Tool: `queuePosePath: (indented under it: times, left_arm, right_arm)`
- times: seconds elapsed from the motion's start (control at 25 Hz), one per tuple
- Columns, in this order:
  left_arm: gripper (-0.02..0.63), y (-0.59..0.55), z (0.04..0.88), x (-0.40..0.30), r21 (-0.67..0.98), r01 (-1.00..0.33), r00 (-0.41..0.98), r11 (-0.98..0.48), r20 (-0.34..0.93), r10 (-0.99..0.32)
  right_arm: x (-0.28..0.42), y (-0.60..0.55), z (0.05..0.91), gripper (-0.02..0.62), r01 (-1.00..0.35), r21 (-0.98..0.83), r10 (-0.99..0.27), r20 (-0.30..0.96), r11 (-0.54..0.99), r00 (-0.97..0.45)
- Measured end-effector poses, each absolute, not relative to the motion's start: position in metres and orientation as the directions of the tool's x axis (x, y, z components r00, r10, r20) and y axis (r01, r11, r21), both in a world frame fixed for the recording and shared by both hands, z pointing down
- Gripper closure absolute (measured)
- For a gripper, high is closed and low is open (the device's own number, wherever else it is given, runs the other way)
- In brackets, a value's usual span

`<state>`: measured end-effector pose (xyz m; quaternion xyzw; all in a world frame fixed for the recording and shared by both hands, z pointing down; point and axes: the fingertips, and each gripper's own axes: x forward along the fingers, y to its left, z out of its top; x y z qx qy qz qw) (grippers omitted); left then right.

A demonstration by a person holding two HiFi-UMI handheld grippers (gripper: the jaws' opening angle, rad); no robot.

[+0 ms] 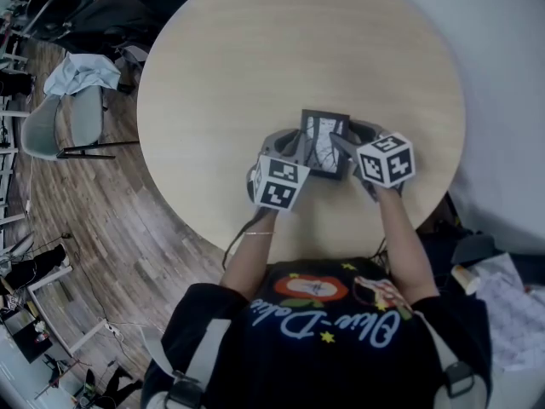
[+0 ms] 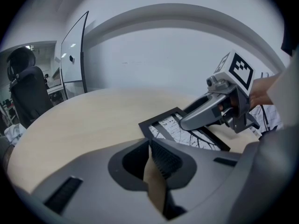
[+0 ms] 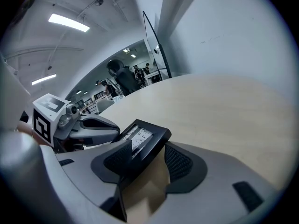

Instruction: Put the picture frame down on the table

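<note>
the round pale wood table fills most of the head view. the right gripper reaches in from the frame's right with its jaws wide; one corner of the frame sits between them, and a gap shows at the right pad. the left gripper – jaws narrow, nothing between – sits just left. the black picture frame lies on the table between both.

The right gripper hides the right edge of the picture frame; the left gripper covers its near side (its print is too small to read).
</note>
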<state>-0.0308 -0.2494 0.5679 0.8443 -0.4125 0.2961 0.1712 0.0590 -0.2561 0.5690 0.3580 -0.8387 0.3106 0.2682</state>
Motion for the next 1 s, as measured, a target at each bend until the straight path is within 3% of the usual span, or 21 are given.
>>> queuePosePath:
  times: [1.0]
  left_arm:
    - [0.606, -0.2501, 0.5747, -0.0294, 0.034, -0.793, 0.474, -0.609, 0.663, -0.580]
  right_arm:
    - [0.0621, -0.2596, 0.5773, 0.387, -0.782, -0.303, -0.415, 0.713, 0.544, -0.565]
